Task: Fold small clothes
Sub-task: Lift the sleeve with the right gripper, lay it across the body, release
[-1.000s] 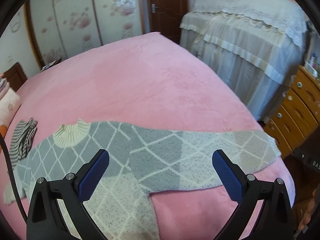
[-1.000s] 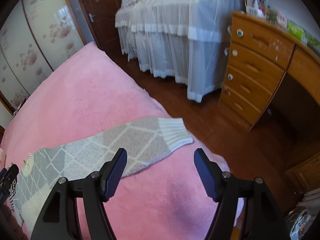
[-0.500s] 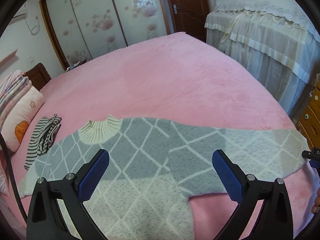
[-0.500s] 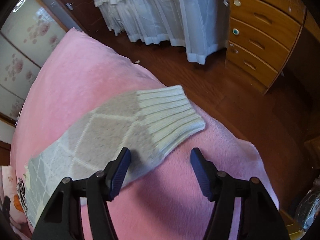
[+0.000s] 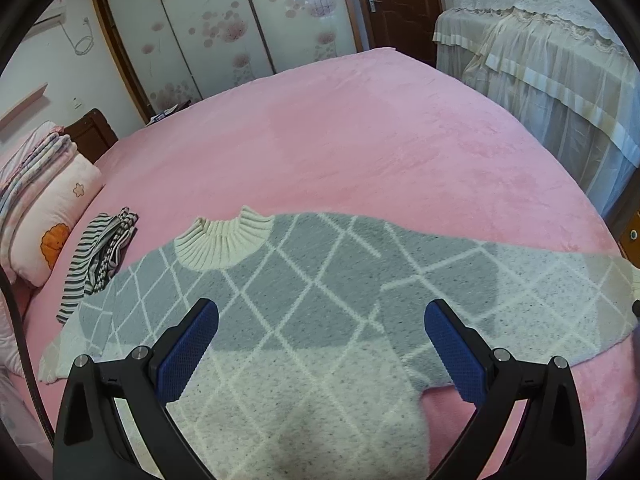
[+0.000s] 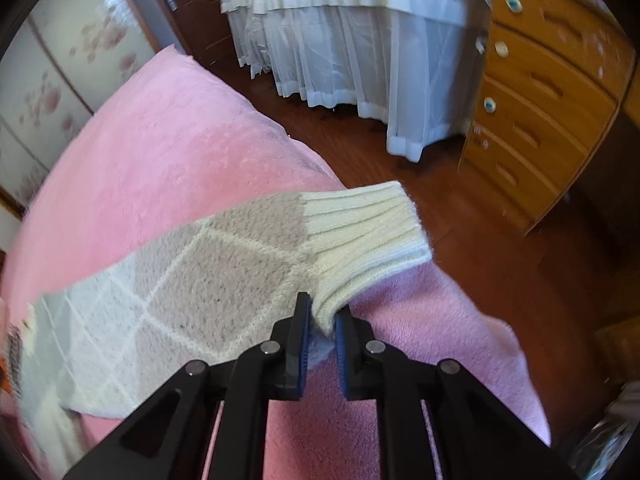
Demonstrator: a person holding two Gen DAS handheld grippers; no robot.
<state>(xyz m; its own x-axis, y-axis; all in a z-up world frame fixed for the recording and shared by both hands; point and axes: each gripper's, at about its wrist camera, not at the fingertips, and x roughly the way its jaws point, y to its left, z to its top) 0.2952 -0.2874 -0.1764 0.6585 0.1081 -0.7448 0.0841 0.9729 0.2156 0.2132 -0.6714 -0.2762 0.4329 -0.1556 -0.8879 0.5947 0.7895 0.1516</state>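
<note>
A grey and cream diamond-pattern sweater point(image 5: 312, 320) lies flat on the pink bed point(image 5: 360, 140), its ribbed cream collar point(image 5: 224, 244) toward the far side and one sleeve stretched to the right. My left gripper point(image 5: 320, 348) is open and empty, hovering over the sweater's body. In the right wrist view the sleeve point(image 6: 208, 280) ends in a ribbed cream cuff point(image 6: 368, 236) near the bed's corner. My right gripper point(image 6: 322, 320) is shut on the near edge of that cuff.
A folded striped garment point(image 5: 100, 252) lies left of the sweater, beside pillows point(image 5: 48, 216) at the headboard. A lace-draped piece of furniture point(image 5: 560, 72) and a wooden dresser point(image 6: 540, 92) stand past the bed's right edge, with wooden floor point(image 6: 460, 216) between.
My right gripper moved in on the sleeve cuff and closed on it. My left gripper drew back and stayed open, so more of the sweater shows.
</note>
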